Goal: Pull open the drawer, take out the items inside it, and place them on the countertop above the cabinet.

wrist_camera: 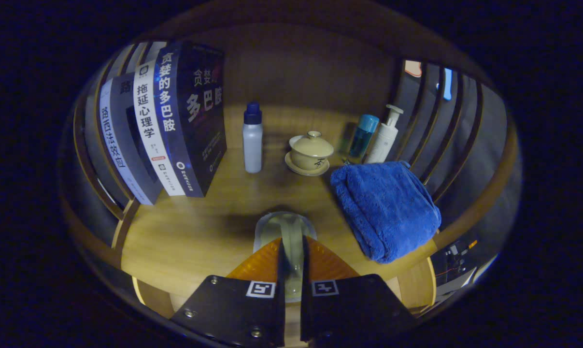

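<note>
My gripper (291, 251) is shut on a pale translucent item (285, 226) with a rounded end that sticks out ahead of the fingertips. Both fingers press on its sides. The item hangs low over the wooden countertop (194, 232), near its front edge; whether it touches the wood I cannot tell. The drawer is hidden below the fingers.
Several upright books (175, 121) stand to the left. Beyond the fingers are a grey bottle with a blue cap (252, 140), a lidded tea cup on a saucer (310, 152), a teal bottle (361, 137) and a white pump bottle (384, 135). A folded blue towel (385, 205) lies to the right.
</note>
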Available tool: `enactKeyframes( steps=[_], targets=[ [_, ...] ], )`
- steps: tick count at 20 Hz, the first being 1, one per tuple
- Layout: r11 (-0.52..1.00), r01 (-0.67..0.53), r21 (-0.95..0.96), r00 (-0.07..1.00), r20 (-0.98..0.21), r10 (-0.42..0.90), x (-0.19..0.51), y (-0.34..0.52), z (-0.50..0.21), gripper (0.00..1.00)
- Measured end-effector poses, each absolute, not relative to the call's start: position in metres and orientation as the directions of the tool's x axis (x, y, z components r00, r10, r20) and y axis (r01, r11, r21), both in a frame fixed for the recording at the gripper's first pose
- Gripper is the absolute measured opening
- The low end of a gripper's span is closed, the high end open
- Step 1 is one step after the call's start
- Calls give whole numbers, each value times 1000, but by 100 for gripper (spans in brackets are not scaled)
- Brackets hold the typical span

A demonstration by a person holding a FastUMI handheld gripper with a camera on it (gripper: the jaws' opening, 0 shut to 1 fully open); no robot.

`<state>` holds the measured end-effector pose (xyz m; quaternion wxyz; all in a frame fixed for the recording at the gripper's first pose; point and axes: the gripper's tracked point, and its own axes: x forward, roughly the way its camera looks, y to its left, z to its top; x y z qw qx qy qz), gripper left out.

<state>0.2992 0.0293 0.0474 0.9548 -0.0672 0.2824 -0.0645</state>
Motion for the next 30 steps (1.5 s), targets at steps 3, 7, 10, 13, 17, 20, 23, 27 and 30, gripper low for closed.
enactKeyframes(
  steps=[3, 7, 10, 13, 17, 20, 23, 27, 30],
  targets=[
    [982, 94, -166, 840, -516, -168, 312, 31, 48, 13],
    [984, 91, -151, 848, -506, -156, 323, 31, 48, 13],
    [987, 79, -141, 855, -500, -140, 325, 31, 49, 13],
    [996, 58, -72, 852, -516, -87, 323, 40, 46, 24],
    [999, 42, -16, 871, -489, -44, 314, 50, 44, 65],
    [999, 33, 3, 890, -456, -28, 303, 58, 47, 94],
    [1000, 16, 0, 918, -397, -15, 286, 65, 63, 97],
    [999, 26, -32, 947, -320, -35, 251, 63, 89, 97],
    [998, 48, -41, 965, -255, -57, 214, 58, 109, 97]
  ],
)
